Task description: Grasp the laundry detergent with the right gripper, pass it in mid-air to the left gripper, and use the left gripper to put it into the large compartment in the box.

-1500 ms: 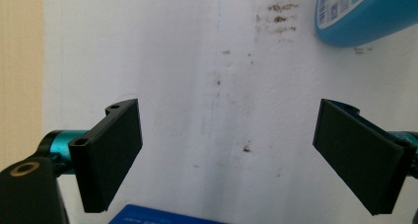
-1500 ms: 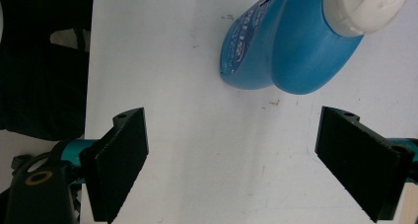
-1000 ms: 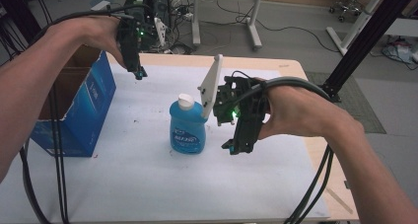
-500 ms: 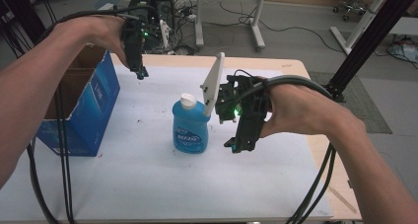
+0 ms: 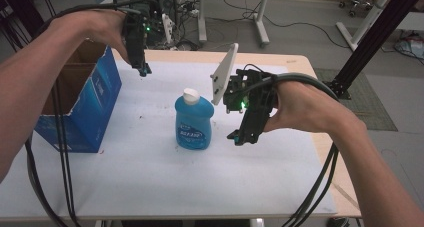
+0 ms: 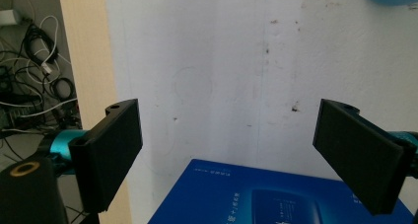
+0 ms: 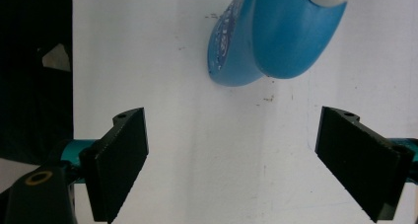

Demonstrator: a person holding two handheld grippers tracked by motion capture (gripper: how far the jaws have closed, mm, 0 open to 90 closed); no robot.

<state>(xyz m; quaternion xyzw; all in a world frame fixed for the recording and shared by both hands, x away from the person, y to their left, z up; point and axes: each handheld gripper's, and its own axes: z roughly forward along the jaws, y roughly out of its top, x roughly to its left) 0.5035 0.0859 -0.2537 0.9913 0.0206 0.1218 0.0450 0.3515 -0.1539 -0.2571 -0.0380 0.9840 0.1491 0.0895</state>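
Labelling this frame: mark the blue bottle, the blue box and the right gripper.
blue bottle (image 5: pixel 194 122), high view, on its label.
blue box (image 5: pixel 100 109), high view, on its side wall.
right gripper (image 5: pixel 239 135), high view, between its fingertips.

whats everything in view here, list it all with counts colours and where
bottle: 1, blue with a white cap, standing upright mid-table, beside the right gripper
cardboard box: 1, blue outside and brown inside, open top, at the table's left edge
table: 1, white cover on a pale wood top, some small dark marks
cables and desk legs: several, dark and white, on the floor beyond the table
left gripper: 1, black, jaws open and empty, held above the table's far left by the box
right gripper: 1, black with a white plate, jaws open and empty, just right of the bottle
forearms and hands: 2, coming in from the bottom and sides
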